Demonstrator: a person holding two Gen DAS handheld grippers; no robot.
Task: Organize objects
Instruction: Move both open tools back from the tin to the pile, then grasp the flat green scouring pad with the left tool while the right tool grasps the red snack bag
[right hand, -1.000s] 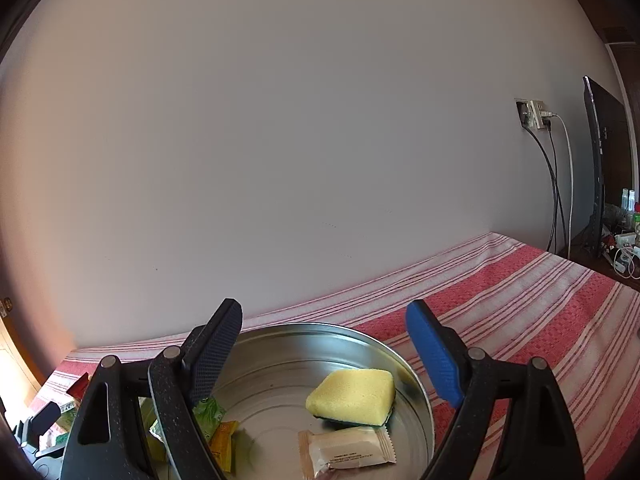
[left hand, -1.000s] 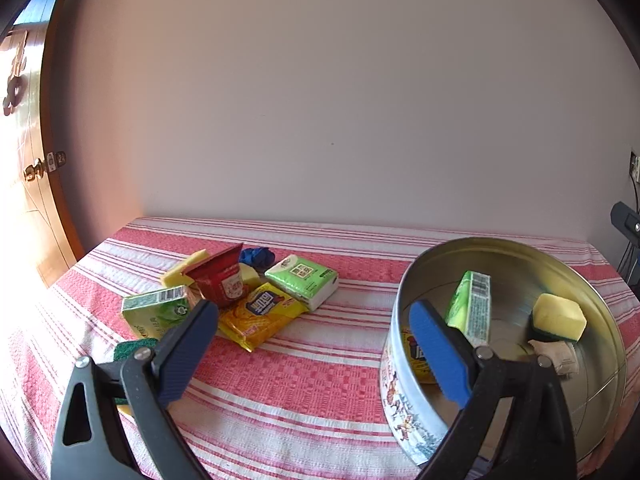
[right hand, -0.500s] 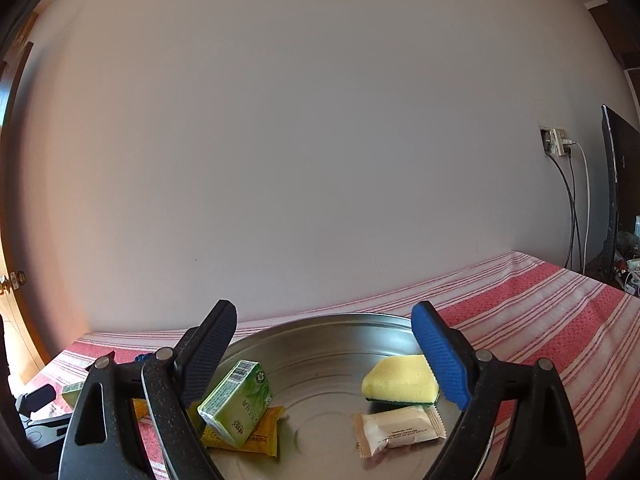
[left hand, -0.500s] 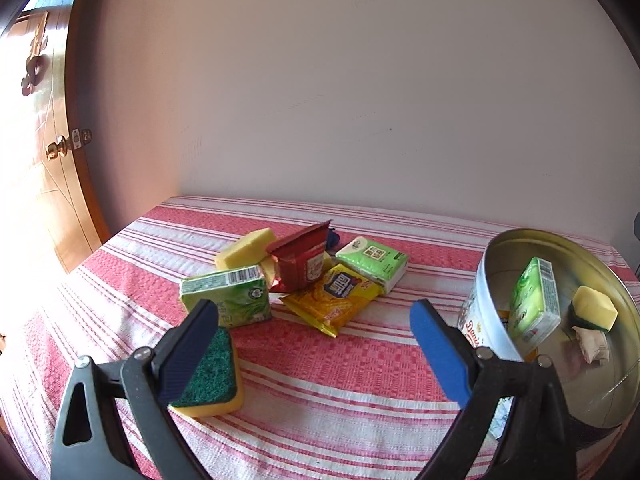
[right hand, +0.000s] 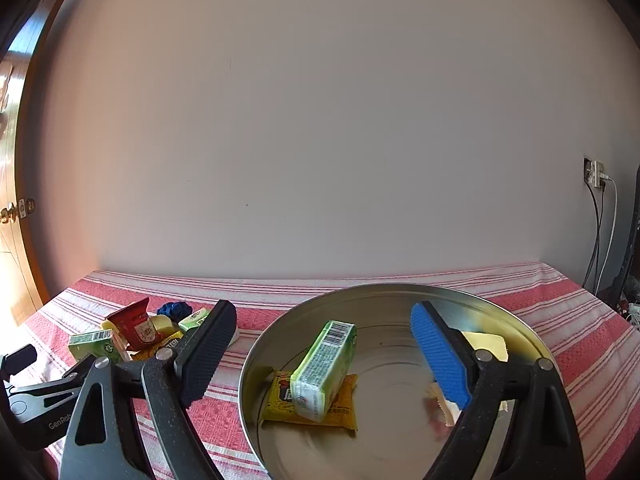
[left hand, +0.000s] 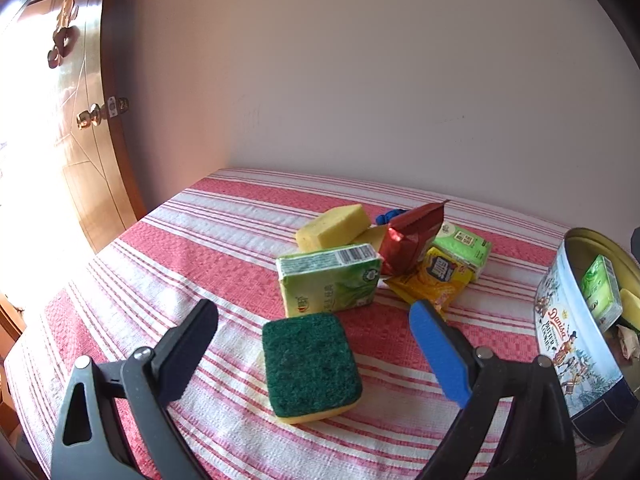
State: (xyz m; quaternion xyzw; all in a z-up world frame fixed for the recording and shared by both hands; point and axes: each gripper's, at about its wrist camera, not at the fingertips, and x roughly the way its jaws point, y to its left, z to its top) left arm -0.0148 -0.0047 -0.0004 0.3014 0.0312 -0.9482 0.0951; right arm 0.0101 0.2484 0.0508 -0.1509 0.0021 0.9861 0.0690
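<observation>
A sponge (left hand: 310, 364), green scouring side up, lies flat on the striped cloth between the fingers of my left gripper (left hand: 312, 320), which is open; neither pad touches it. Just beyond lie a green carton (left hand: 330, 280), a yellow sponge (left hand: 334, 226), a red pouch (left hand: 412, 236), a yellow packet (left hand: 436, 280) and a green tissue pack (left hand: 464, 244). My right gripper (right hand: 323, 312) stands open and empty over the round metal tin (right hand: 392, 292). Inside the tin a green carton (right hand: 326, 368) leans on a yellow packet (right hand: 280, 400), with a yellow sponge (right hand: 486, 344) behind the blue finger.
The tin (left hand: 576, 344) stands at the right edge of the left wrist view. A small blue object (left hand: 390, 216) lies behind the pile. A wooden door (left hand: 80, 140) is beyond the table's left end. Wall socket and cables (right hand: 598, 200) hang at the far right.
My left gripper swung left and closer to the pile, so the green-topped sponge now lies between its fingers. My right gripper rolled level, shifted left over the tin, and its jaws widened slightly.
</observation>
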